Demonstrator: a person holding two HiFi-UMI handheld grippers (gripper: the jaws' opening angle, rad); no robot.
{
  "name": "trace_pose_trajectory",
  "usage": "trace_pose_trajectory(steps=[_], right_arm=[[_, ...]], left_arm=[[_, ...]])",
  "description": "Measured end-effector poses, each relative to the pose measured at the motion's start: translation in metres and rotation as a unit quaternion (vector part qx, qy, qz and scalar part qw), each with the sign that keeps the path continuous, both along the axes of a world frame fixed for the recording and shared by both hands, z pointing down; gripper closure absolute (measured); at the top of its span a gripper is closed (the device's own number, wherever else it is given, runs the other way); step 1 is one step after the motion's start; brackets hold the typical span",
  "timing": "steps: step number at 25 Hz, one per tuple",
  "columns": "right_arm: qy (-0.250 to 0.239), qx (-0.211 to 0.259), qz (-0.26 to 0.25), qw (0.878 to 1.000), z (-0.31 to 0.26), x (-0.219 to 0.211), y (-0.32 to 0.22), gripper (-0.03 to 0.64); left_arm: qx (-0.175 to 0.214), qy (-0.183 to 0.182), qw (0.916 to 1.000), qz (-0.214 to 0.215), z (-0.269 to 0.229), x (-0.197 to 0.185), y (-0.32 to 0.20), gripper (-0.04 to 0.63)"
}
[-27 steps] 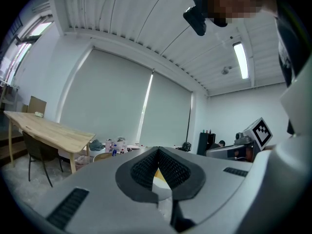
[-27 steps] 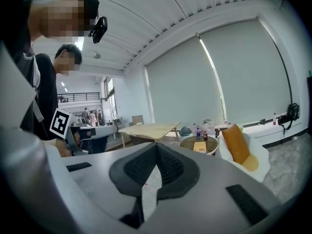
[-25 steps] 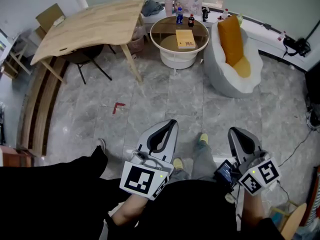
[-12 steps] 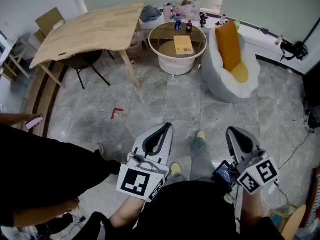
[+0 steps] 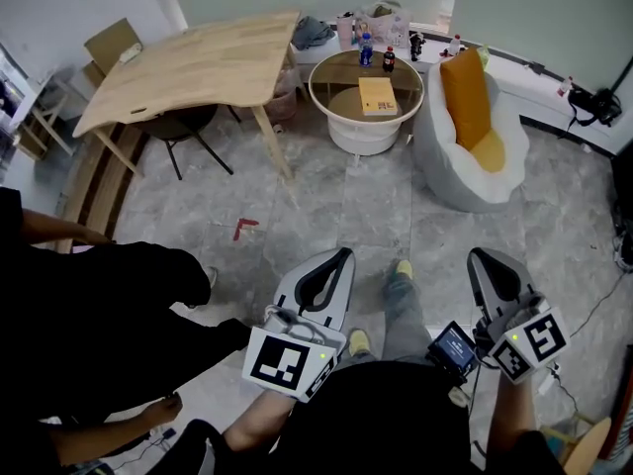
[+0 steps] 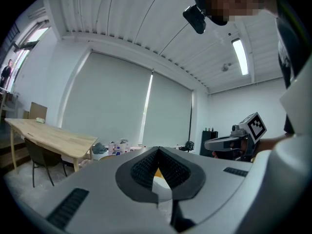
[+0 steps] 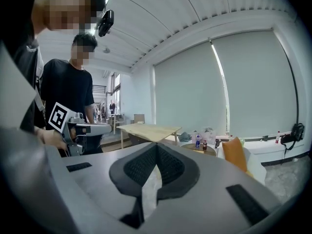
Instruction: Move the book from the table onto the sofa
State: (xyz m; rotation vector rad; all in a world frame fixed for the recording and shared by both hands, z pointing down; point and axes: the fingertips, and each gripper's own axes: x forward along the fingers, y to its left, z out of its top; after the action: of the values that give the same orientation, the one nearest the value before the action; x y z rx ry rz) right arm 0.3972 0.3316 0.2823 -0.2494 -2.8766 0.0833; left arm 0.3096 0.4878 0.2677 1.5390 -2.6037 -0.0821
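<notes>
Lying flat on the round table — book, long axis pointing away.

two grippers are counted: the left gripper and the right gripper. one book is seen, on one round table, where two bottles are counted: a blue bottle and a dark bottle. one wooden table, one chair and one cardboard box are counted. one sofa is seen, with two orange cushions. one red mark is counted.
</notes>
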Motion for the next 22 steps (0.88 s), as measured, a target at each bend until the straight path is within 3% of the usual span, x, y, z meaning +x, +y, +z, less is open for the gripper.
trace_pose_trajectory(steps=[10, 22], right_arm=[[-0.008, 0.002, -0.009, 1.0, 0.005, -0.022, -0.001, 0.606], [-0.007, -0.011, -0.015, 1.0, 0.009, -0.07, -0.039, 0.606]], left_arm=[[-0.012, -0.009, 0.9997, -0.02, 0.001, -0.019, -0.006, 0.586], [-0.027, -0.009, 0.9992, -0.028, 0.001, -0.061, -0.038, 0.586]])
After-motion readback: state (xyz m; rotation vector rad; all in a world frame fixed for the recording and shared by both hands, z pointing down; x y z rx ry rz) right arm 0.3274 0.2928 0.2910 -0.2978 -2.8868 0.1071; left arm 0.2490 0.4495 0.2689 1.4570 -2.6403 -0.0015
